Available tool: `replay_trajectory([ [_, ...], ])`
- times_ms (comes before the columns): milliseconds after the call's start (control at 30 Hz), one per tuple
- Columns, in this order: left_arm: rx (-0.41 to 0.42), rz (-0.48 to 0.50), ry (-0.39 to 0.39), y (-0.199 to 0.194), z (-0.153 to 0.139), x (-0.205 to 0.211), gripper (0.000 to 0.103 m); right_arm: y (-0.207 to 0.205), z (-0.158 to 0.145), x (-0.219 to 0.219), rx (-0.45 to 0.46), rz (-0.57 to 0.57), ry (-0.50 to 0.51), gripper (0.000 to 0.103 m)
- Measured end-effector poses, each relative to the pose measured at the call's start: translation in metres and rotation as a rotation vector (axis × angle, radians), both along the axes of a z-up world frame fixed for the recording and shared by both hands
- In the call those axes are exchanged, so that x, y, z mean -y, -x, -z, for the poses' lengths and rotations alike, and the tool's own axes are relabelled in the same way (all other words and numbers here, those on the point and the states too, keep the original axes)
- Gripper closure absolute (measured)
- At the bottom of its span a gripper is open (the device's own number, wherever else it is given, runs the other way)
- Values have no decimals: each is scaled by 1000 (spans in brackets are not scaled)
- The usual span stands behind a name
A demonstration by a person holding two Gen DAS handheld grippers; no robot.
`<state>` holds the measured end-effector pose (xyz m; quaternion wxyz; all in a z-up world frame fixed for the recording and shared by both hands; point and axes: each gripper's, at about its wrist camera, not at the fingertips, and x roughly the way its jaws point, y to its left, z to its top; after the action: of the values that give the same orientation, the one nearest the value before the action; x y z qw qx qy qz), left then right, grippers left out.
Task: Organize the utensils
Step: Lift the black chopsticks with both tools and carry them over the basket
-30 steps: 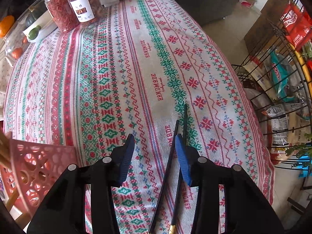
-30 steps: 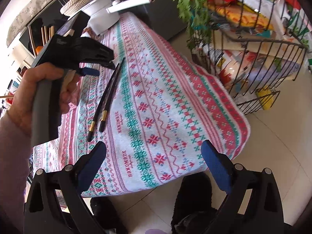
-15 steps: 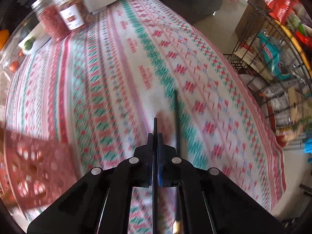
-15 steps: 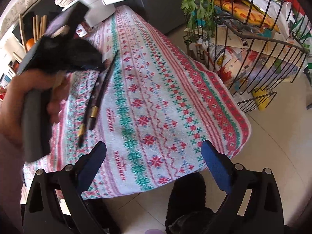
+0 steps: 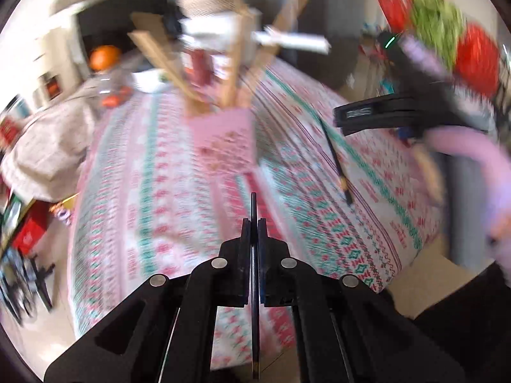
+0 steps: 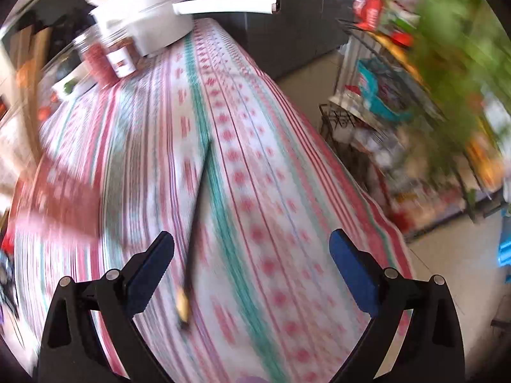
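Left gripper (image 5: 253, 223) clamped on a black chopstick (image 5: 254, 287), pink utensil basket (image 5: 225, 137) at its 12 o'clock, right gripper (image 6: 252, 249) spread wide, second chopstick (image 6: 198, 223) on tablecloth (image 6: 271, 191) near its 10 o'clock finger.

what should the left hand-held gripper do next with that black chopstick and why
Probably carry it forward and tip it into the pink perforated plastic basket. The left hand-held gripper is shut on one thin black chopstick, lifted off the cloth, and the basket with wooden utensils stands straight ahead.
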<state>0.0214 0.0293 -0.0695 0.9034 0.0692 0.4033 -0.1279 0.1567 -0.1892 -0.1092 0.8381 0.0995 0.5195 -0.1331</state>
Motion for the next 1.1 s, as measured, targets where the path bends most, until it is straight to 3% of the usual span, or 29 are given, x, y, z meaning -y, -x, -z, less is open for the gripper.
replay_trajectory([
  [133,75,-100,86,7,-17,-39,100,-42,15,-3,-35,56,-58,11],
  [200,96,-124,122,8,-25,-50,100,-53,22,-3,-46,64,-88,26],
  [267,112,-130,145,11,-32,-60,100,-65,34,-1,-92,80,-123,34],
  [300,116,-131,159,12,-35,-65,100,-69,34,-1,-73,83,-99,45],
  [467,124,-130,219,15,-43,-73,100,-72,38,-15,-61,18,14,70],
  [600,106,-140,243,10,-42,-79,100,-56,38,-15,-24,12,-22,97],
  [767,110,-156,228,11,-39,-83,100,-19,35,-13,12,4,-83,98],
  [867,119,-173,235,13,-38,-86,100,17,24,-11,76,9,-174,98],
  [1100,183,-197,306,31,-51,-89,100,113,-40,-18,306,-60,-295,98],
])
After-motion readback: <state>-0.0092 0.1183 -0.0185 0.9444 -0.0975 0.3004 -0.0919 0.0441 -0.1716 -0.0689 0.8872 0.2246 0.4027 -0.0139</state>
